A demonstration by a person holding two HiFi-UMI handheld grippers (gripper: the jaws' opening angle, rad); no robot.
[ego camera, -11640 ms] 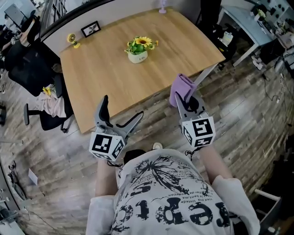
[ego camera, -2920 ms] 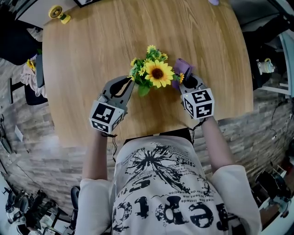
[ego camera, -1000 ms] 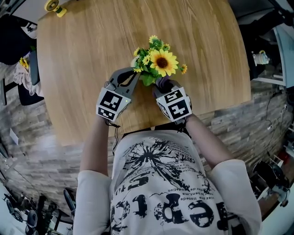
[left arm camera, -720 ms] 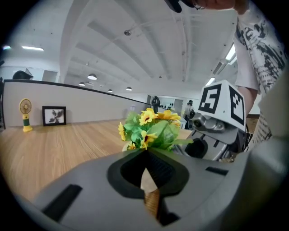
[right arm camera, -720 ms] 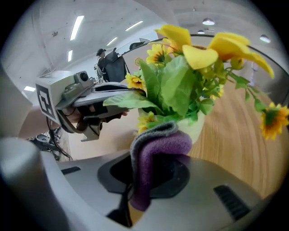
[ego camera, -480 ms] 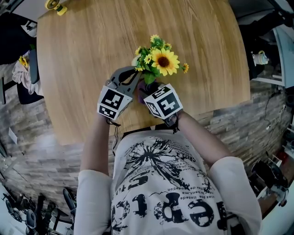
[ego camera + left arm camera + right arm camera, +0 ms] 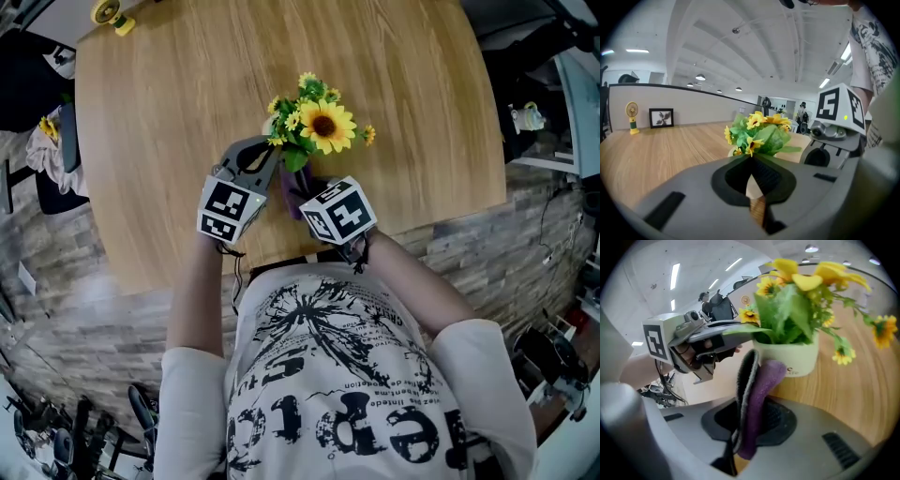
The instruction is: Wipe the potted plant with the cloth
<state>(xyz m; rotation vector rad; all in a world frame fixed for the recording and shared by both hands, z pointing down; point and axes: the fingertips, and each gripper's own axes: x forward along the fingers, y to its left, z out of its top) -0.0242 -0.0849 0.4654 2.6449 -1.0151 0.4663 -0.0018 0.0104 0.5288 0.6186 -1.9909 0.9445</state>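
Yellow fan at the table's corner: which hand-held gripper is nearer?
Left. The left hand-held gripper is left of the potted plant, toward the yellow fan; the right hand-held gripper, gripping the cloth, is farther, nearer the person.

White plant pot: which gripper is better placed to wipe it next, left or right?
Right. The right gripper is shut on the purple cloth, whose free end looks to be against the white plant pot. The left gripper is shut and empty beside the pot.

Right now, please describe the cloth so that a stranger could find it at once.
On the wooden table stands a potted plant of yellow flowers. Just beside its cream pot, the right gripper pinches the cloth: the only purple thing there.
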